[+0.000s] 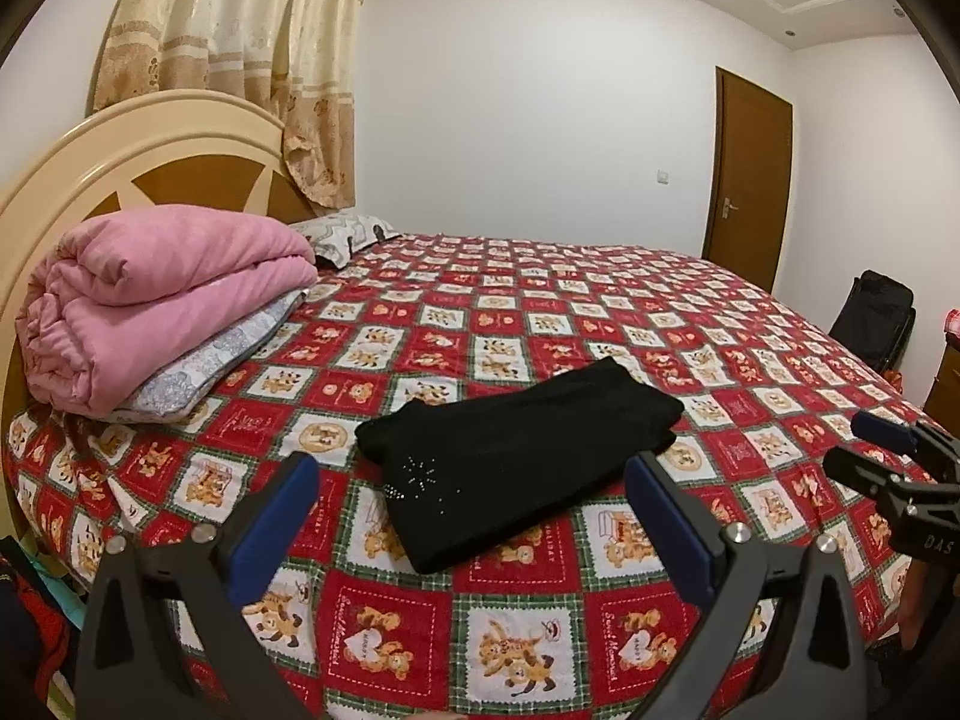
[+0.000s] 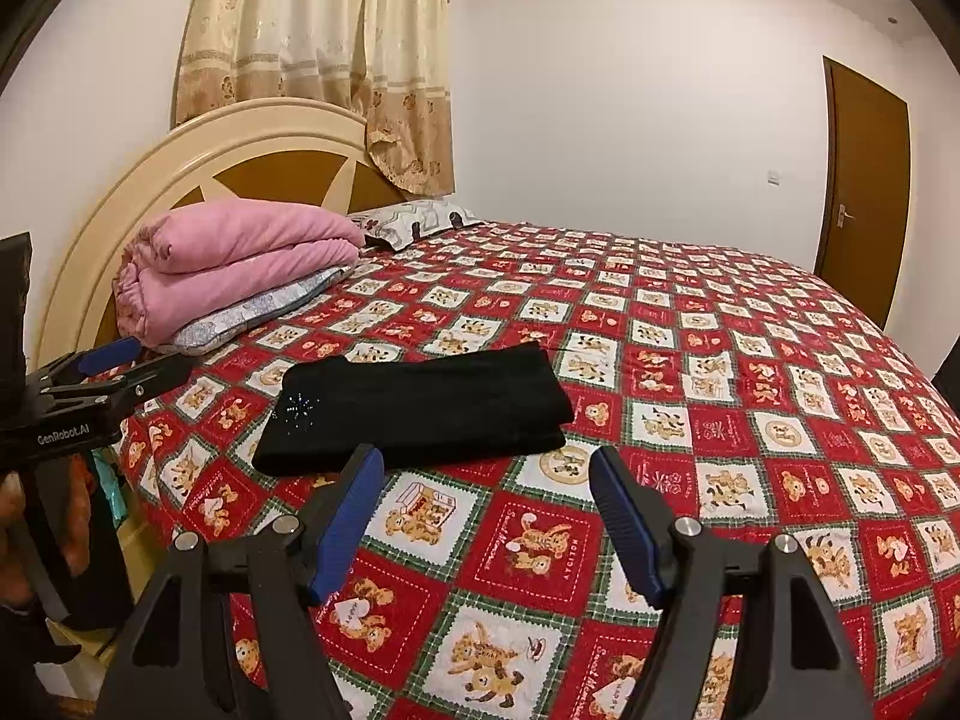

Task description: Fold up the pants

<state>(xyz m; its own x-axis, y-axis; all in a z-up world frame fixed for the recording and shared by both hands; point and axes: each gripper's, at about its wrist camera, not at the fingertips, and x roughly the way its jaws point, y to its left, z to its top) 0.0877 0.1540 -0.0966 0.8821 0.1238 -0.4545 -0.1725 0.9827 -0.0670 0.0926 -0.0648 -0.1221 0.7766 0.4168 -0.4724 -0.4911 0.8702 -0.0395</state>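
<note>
Folded black pants (image 1: 516, 462), left hand-held gripper (image 2: 129, 363) marked "GenRobot.AI"

One pair of black pants (image 1: 516, 456), folded. Two grippers: left gripper (image 1: 474, 516), right gripper (image 2: 486, 516). One bed (image 1: 600, 312). One pink quilt (image 1: 162, 300). Two pillows: (image 1: 348, 234), (image 1: 204, 372). One curtain (image 1: 240, 48). One door (image 1: 750, 174).

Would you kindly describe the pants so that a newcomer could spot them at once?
Start at the bed with its red teddy-bear quilt; the pink blanket is stacked by the headboard. Nearer the quilt's front edge lie the pants, folded into a flat rectangle. They are the only plain black item there, with a small rhinestone sparkle.
</note>
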